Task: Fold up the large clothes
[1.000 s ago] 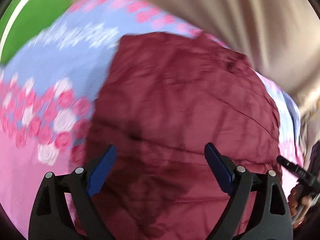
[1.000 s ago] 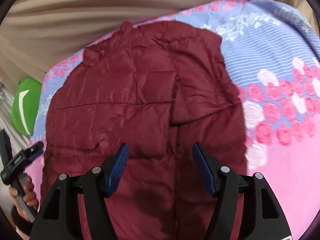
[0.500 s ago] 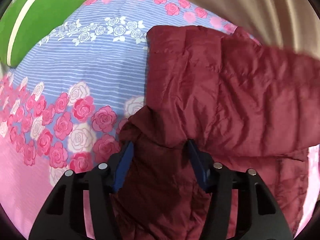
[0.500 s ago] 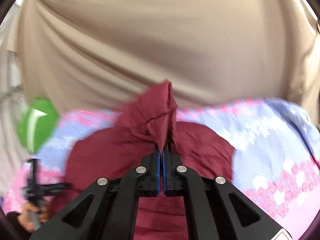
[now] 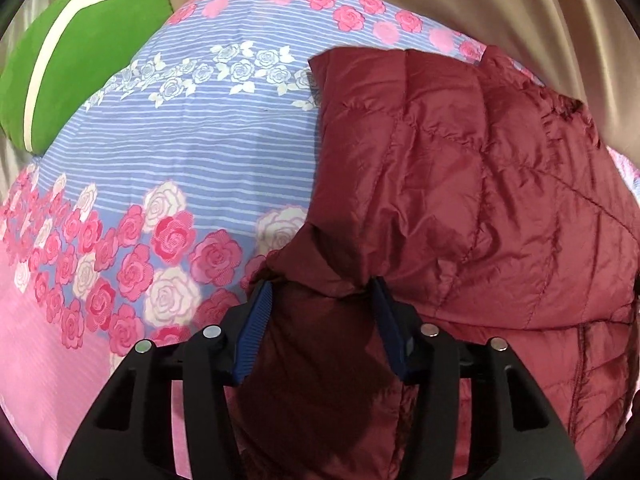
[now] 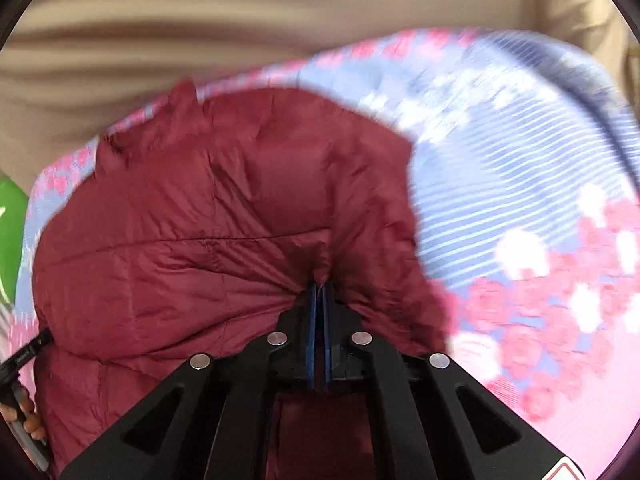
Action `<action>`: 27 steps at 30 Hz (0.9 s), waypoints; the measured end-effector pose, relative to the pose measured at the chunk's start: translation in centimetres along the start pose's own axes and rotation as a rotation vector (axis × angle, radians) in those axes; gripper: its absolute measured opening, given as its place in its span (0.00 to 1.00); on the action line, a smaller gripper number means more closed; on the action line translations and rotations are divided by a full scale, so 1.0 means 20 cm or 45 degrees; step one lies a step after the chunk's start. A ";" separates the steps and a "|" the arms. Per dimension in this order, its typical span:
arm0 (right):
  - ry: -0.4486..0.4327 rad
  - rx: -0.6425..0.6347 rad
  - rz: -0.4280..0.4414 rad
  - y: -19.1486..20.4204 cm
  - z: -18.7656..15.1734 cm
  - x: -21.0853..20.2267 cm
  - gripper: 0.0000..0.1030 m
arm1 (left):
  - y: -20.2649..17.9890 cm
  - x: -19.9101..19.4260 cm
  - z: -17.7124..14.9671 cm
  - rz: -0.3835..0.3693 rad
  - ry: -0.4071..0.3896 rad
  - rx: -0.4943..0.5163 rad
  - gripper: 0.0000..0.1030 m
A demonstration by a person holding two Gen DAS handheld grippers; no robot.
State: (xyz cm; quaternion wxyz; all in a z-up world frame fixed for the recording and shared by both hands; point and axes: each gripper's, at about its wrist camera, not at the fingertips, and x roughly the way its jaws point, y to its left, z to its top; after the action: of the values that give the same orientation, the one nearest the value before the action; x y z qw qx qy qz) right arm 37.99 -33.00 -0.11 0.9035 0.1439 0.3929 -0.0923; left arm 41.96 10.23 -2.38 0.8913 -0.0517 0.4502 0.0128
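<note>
The jacket (image 5: 480,208) was found on the bed (image 5: 208,152), partly folded over itself. The right gripper (image 6: 319,292) was clenched on a pinch of its fabric, evidently to carry the fold across. The left gripper (image 5: 320,300) was parted around a bunched edge, not clamped, apparently steadying it.

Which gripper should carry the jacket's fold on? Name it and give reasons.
Right. The right gripper is shut on a pinch of the maroon jacket, so it can likely pull. The left gripper is only partly closed around a bunched edge.
</note>
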 end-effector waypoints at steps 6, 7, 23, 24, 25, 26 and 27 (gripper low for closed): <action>-0.129 -0.092 0.084 0.07 -0.04 -0.29 0.12 | 0.15 -0.24 0.02 0.036 -0.154 -0.067 0.47; -0.120 -0.127 0.121 0.12 -0.06 -0.30 0.12 | 0.15 -0.28 0.03 0.014 -0.172 -0.079 0.47; 0.049 -0.396 0.243 0.59 -0.15 0.12 0.00 | -0.07 0.11 0.19 -0.063 -0.027 0.027 0.55; 0.045 -0.322 0.193 0.43 -0.13 0.13 0.00 | 0.01 0.12 0.19 -0.010 -0.034 0.021 0.55; 0.044 -0.251 0.166 0.29 -0.11 0.13 0.00 | 0.05 0.12 0.19 0.037 -0.040 0.023 0.57; 0.042 -0.181 0.130 0.16 -0.09 0.12 0.00 | 0.09 0.13 0.20 0.058 -0.039 0.021 0.61; 0.032 -0.090 0.069 0.01 -0.07 0.10 0.00 | 0.14 0.14 0.20 0.049 -0.025 0.004 0.62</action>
State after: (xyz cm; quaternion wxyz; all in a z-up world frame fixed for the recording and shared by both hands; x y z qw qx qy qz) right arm 38.40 -32.36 -2.42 0.9053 0.1236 0.4031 -0.0521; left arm 46.72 13.34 -2.50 0.8954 -0.0416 0.4422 0.0297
